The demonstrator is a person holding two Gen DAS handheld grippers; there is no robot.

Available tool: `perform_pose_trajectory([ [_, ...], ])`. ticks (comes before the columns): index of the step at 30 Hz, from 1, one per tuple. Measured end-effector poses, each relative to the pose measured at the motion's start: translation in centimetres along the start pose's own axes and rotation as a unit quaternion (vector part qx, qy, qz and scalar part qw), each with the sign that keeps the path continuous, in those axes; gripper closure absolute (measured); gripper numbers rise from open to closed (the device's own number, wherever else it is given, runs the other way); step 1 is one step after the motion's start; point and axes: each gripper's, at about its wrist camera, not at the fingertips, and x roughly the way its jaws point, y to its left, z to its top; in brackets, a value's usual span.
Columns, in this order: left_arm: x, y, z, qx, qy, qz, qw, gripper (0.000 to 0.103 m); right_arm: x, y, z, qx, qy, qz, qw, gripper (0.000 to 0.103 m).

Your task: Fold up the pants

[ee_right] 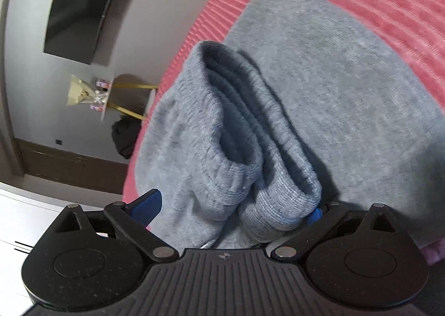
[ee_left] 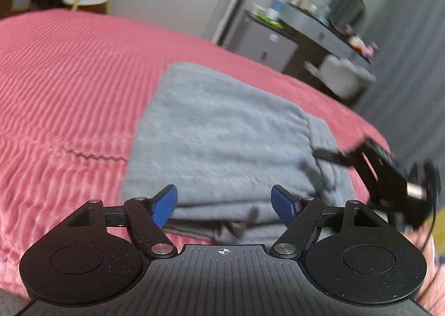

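Left gripper (ee_left: 224, 204) first: jaws spread wide, blue pads either side of nothing, poised just short of the near folded edge of the soft grey knit pants (ee_left: 222, 132). Over to the right gripper (ee_right: 232, 209): jaws also apart, but the ribbed cuffs of the pants (ee_right: 250, 182) sit bunched between them, touching the right-hand pad. Whether that counts as a real pinch I cannot tell; the left-hand pad stands clear of the cloth.

The pants lie on the ribbed pink bedspread (ee_left: 69, 71), already doubled into a stacked rectangle with at least 2 layers showing at the near edge. My read: this is a late fold, cuff end being brought over the body of the stack. Next move calls for both grippers to take matching corners and keep the layers square as they travel.

Room to work: wide pink bed lies open on the left, while the bed edge drops away close beside the pants on the side facing the dark wall-mounted screen (ee_right: 80, 10). A cluttered dresser (ee_left: 311, 26) stands well apart.
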Motion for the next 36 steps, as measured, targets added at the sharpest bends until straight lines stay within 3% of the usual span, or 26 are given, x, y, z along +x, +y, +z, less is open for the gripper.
perform_pose_trajectory([
  [1, 0.0, -0.4, -0.3, 0.012, 0.006, -0.001, 0.9999, 0.023, 0.0, 0.0, -0.1, 0.000, -0.007, -0.002, 1.000, 0.008],
  [5, 0.2, -1.7, -1.1, 0.048, 0.036, -0.007, 0.9982, 0.023, 0.5, -0.5, -0.3, 0.022, -0.017, -0.013, 1.000, 0.042],
  [8, 0.5, -1.9, -1.4, 0.056, 0.047, -0.008, 0.9973, 0.023, 0.8, -1.3, 0.1, 0.051, -0.013, 0.000, 0.999, 0.042],
  [13, 2.3, -0.8, -1.4, 0.023, 0.069, 0.044, 0.9964, 0.023, 1.4, -0.8, 0.1, 0.061, -0.019, -0.004, 0.998, 0.038],
  [15, 2.4, -0.1, -1.3, 0.005, 0.068, 0.059, 0.9959, 0.023, 1.6, 0.3, 0.0, 0.053, -0.021, -0.011, 0.998, 0.053],
  [18, 2.9, 0.5, -1.2, -0.008, 0.075, 0.079, 0.9940, 0.023, 0.9, 2.5, -0.3, 0.024, -0.034, -0.010, 0.999, 0.058],
  [27, 1.4, 1.8, -1.1, -0.049, 0.050, 0.110, 0.9914, 0.024, -3.2, 9.2, 0.7, -0.043, -0.075, 0.086, 0.993, 0.061],
  [31, 0.7, 2.5, -1.2, -0.068, 0.035, 0.156, 0.9849, 0.024, -4.8, 9.6, 1.0, -0.058, -0.088, 0.086, 0.991, 0.061],
  [36, 0.0, 3.4, -1.2, -0.099, 0.034, 0.149, 0.9833, 0.024, -6.3, 9.1, 1.0, -0.053, -0.102, 0.085, 0.990, 0.061],
])
